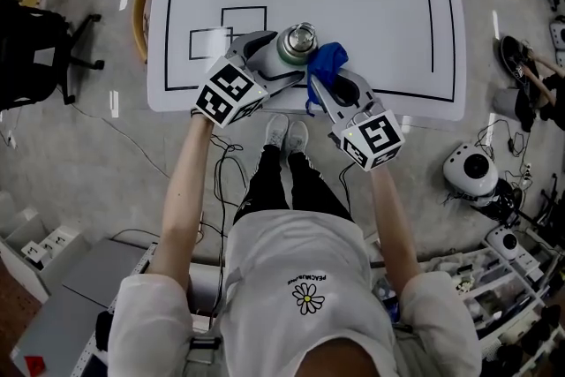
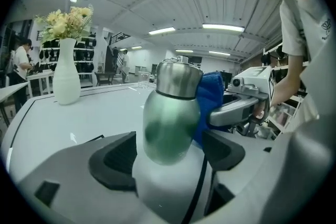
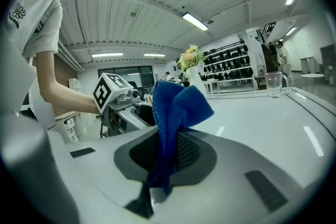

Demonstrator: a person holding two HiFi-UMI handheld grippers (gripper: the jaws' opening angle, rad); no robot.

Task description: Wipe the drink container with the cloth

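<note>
the base of the green steel bottle (image 2: pixel 170 123) is hidden behind my left gripper (image 2: pixel 169 157); the blue terry cloth (image 3: pixel 176 107) in my right gripper (image 3: pixel 165 157) screens nearly all that bottle there.

upright green bottle (image 1: pixel 297 44) beside blue cloth (image 1: pixel 327 63)

Our right gripper (image 3: pixel 167 157) has its fingers (image 3: pixel 190 153) pinched on the blue cloth (image 3: pixel 176 107), which stands up in a bunch. Behind it we see the left gripper (image 3: pixel 140 112), a flower vase (image 3: pixel 195 77) and a glass mug (image 3: pixel 273 84) on the white bench (image 3: pixel 262 128).
</note>
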